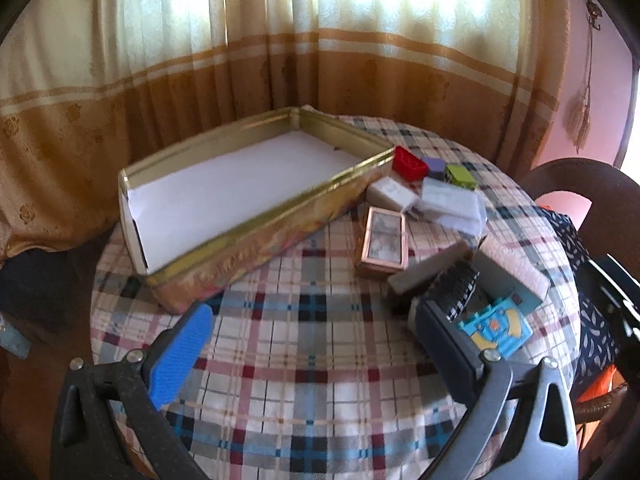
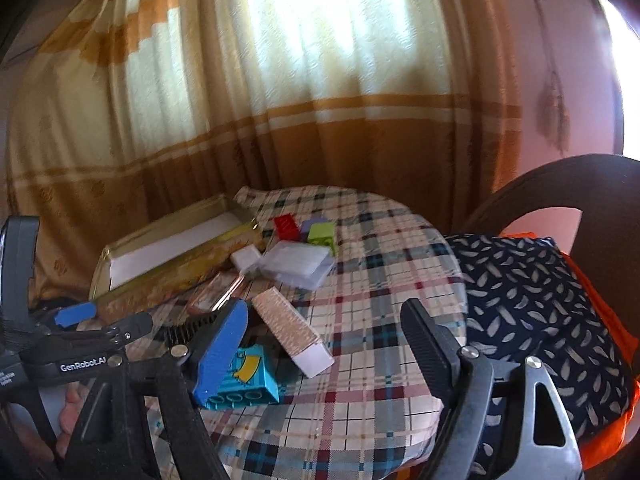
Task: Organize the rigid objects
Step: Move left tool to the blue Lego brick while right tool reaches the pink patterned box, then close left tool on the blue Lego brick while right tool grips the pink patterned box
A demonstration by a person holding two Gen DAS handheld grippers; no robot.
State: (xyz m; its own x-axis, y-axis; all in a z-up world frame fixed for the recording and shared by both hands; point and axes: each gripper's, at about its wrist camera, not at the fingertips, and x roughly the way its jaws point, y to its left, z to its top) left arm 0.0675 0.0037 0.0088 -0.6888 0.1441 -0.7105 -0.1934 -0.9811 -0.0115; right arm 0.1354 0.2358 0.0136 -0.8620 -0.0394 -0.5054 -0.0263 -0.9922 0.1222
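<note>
While the right tool stands wide open and empty, the long beige box lies on the desk just ahead between its fingers, looking light, stiff and smooth-sided, best pinched across its narrow width.

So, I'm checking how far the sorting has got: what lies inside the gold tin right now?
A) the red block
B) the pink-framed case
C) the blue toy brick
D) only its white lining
D: in the left wrist view the gold tin shows only its white lining, while the red block and the other items lie outside it on the tablecloth.
</note>
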